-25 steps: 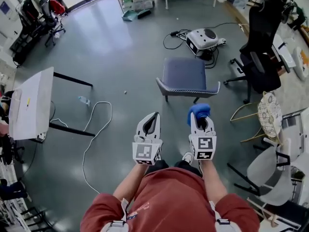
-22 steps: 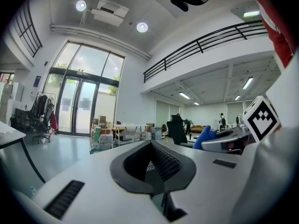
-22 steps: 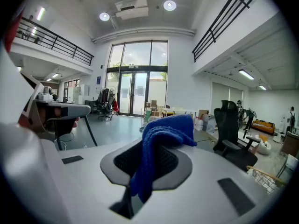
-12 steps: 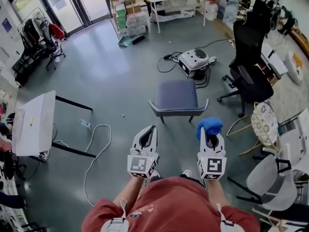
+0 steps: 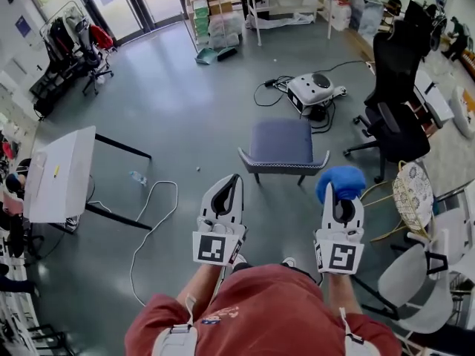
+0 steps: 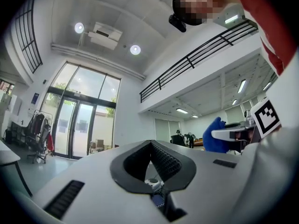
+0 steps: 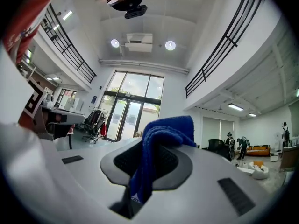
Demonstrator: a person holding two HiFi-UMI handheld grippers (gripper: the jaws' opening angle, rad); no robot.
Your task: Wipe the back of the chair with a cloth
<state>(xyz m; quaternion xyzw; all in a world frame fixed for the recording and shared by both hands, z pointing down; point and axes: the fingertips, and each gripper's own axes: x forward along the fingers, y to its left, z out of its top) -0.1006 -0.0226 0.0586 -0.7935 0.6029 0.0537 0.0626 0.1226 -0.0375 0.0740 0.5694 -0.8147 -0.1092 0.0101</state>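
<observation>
A blue-grey upholstered chair (image 5: 282, 144) stands on the floor ahead, its low back (image 5: 284, 162) turned toward me. My right gripper (image 5: 343, 187) is shut on a blue cloth (image 5: 341, 182), which bunches above the jaws; the same cloth (image 7: 160, 143) hangs between the closed jaws in the right gripper view. My left gripper (image 5: 231, 184) is shut with nothing in it, its tip below and left of the chair back. Both grippers are held up near my chest, short of the chair and apart from it. The cloth (image 6: 216, 135) also shows in the left gripper view.
A white table (image 5: 59, 175) stands at the left with a white cable (image 5: 152, 215) on the floor beside it. A black office chair (image 5: 397, 95) and white chairs (image 5: 427, 262) crowd the right. A grey machine (image 5: 315, 89) with cords sits beyond the blue-grey chair.
Both grippers have risen and spread apart; the right one with the cloth moved to the right. My view has shifted, so the chair sits a little further off.
</observation>
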